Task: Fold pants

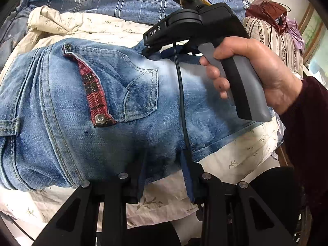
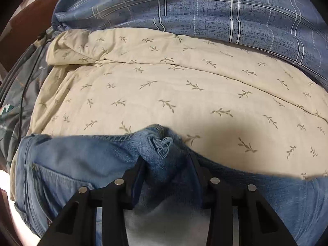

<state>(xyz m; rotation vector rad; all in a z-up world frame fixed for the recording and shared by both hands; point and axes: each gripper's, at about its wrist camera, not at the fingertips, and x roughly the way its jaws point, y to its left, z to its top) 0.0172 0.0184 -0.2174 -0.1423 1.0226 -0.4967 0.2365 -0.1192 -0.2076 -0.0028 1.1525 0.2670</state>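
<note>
Jeans on bed quilt, both grippers at the denim.
Pants lie across cream leaf-print quilt, blue plaid bedding behind. Right gripper jaws narrow, pinching frayed hem bunch; left gripper jaws narrow, clamped on denim edge.

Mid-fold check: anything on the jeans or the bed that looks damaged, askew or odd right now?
One thing: the faded blue denim jeans have a frayed hem with loose threads, bunched between the right gripper fingers. The black cable drapes across the denim near the left gripper. The cream leaf-print quilt looks fine.
</note>
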